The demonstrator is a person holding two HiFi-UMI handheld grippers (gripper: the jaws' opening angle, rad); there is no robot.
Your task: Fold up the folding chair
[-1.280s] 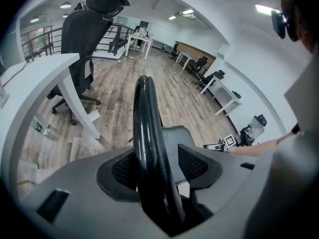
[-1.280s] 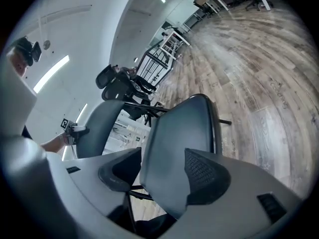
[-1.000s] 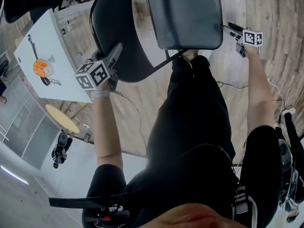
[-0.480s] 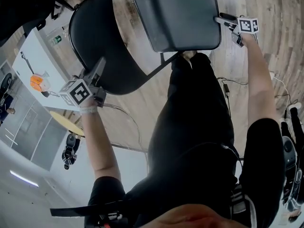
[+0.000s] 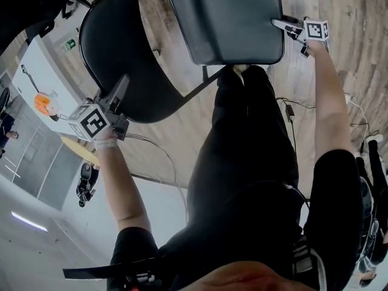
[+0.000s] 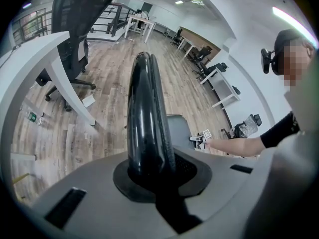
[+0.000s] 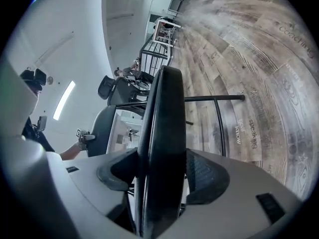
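The chair (image 5: 139, 71) stood open just ahead, its backrest (image 5: 115, 41) to the left and seat (image 5: 224, 20) to the right, the left tool's (image 5: 121, 85) jaws having just been closing onto the backrest's rim and the right tool (image 5: 279, 24) pinching the seat's edge, likely to swing it toward the backrest.

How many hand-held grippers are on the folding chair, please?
2: the left hand-held gripper, jaws just closed further, clamps the backrest; the right hand-held gripper clamps the seat.

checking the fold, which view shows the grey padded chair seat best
Head view: the whole grey padded seat faces the camera. Left gripper view shows a strip behind the black backrest; right gripper view sees it edge-on.
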